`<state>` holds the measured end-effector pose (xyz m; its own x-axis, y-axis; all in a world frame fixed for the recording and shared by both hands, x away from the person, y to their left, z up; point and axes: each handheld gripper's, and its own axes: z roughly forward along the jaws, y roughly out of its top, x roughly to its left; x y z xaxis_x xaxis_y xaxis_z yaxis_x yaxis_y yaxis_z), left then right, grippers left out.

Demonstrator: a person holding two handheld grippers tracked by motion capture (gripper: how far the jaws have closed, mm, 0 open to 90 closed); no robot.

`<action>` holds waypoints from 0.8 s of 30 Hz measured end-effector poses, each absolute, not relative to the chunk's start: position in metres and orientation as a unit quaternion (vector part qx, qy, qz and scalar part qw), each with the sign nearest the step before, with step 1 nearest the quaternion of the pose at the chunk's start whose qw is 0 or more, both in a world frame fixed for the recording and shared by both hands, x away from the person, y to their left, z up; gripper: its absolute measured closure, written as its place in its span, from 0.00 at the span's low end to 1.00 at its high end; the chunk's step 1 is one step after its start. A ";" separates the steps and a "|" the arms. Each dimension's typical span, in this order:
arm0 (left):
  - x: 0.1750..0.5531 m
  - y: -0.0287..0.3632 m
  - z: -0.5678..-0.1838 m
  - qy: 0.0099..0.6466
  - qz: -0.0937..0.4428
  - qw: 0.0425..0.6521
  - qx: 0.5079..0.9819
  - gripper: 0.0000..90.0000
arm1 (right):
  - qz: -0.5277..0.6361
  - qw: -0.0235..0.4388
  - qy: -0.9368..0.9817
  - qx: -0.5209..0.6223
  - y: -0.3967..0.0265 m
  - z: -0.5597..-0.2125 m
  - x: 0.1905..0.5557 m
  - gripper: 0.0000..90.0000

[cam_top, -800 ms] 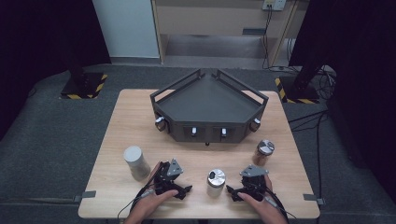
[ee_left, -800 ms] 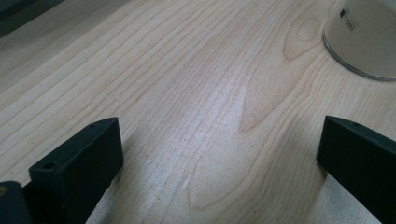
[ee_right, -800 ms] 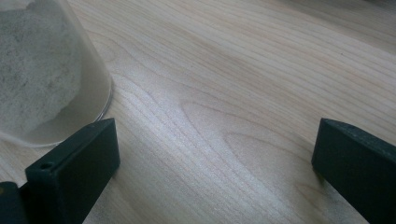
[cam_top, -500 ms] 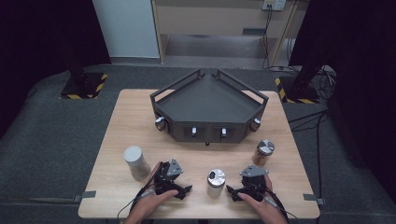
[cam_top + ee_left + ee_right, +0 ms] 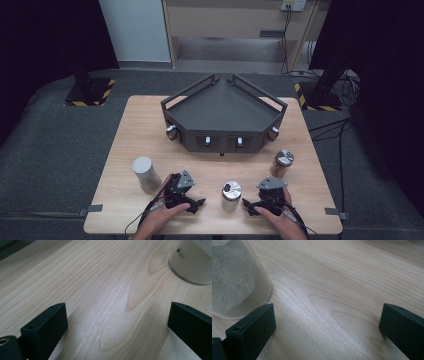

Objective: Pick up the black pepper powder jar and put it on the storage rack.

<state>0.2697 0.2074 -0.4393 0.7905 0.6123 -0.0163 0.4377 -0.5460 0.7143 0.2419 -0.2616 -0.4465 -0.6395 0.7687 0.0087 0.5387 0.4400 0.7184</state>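
Count: three jars on the wooden table (image 5: 130, 130), one dark tray, two grippers. The grey-lidded jar (image 5: 146, 173) stands in the lower left of the high view; the middle jar (image 5: 231, 195), with a silver lid, stands low at centre; the brown jar (image 5: 282, 163), also silver-lidded, stands to the lower right. The dark tray (image 5: 223, 107), angular with raised rails, sits at mid-frame toward the far edge of the table, well apart from all three jars. The left gripper (image 5: 196, 204) rests low on the table just left of the middle jar, jaws spread wide with bare wood between them. The right gripper (image 5: 248, 205) rests just right of that same jar, jaws equally wide and holding nothing. The middle jar thus stands between the two grippers, touching neither as far as can be told. Compared with the earlier high view frames, hands, grippers, jars and tray keep the same positions; no shift is visible.
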 end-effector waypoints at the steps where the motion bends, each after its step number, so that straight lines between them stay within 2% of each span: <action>1: 0.268 0.207 -0.438 0.302 0.120 0.371 0.870 0.02 | 0.355 0.162 0.833 0.392 -0.262 -0.446 0.242 0.01; 24: 0.254 0.217 -0.394 0.293 0.141 0.381 0.866 0.02 | 0.355 0.163 0.832 0.394 -0.261 -0.446 0.241 0.01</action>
<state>0.2539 0.2174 -0.3941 0.7884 0.6148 0.0218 0.3996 -0.5388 0.7417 0.2413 -0.2611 -0.4465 -0.6363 0.7714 0.0085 0.5404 0.4378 0.7185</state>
